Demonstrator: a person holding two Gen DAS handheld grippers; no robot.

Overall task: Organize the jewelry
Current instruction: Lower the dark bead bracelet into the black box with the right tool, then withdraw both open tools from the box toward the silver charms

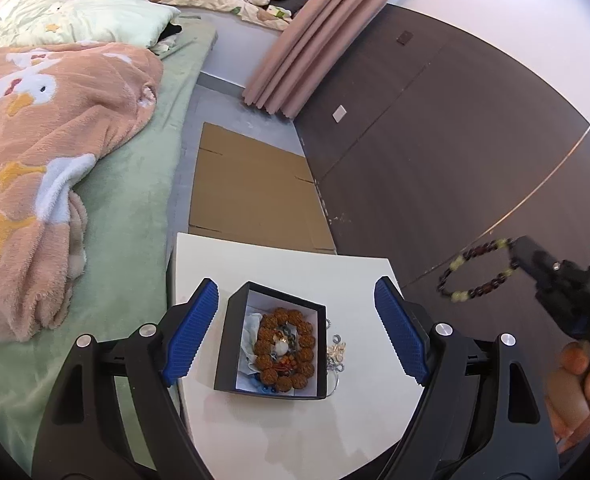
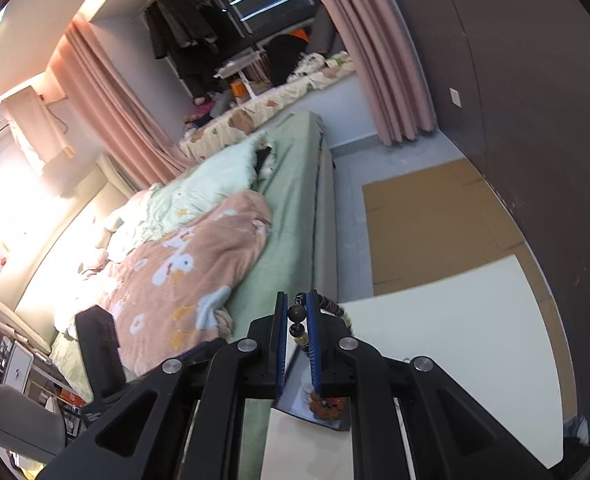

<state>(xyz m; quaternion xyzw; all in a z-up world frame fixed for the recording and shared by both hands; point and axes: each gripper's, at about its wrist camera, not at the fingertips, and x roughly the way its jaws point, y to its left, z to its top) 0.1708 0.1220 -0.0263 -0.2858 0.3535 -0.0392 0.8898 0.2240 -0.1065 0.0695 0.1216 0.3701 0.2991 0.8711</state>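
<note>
Clamped in my right gripper (image 2: pixel 296 330) is a dark-red and pale-green beaded bracelet (image 1: pixel 479 269), its loop hanging free in the air, up and to the right of the small black open-topped jewelry box (image 1: pixel 273 338). That box sits on the white tabletop (image 1: pixel 279 432), holding a chunky brown wooden-bead bracelet (image 1: pixel 285 350), with a few small silver rings (image 1: pixel 337 350) lying just beside its right wall. Between the blue pads of my left gripper (image 1: pixel 297 330) the box is framed, but the jaws stand wide apart and press on nothing. I judge the next move turns on this: the box lies below and to the left of my right gripper, so the bracelet has to come down and leftward over the box opening. My left hand is nearer the box and could steady it.
</note>
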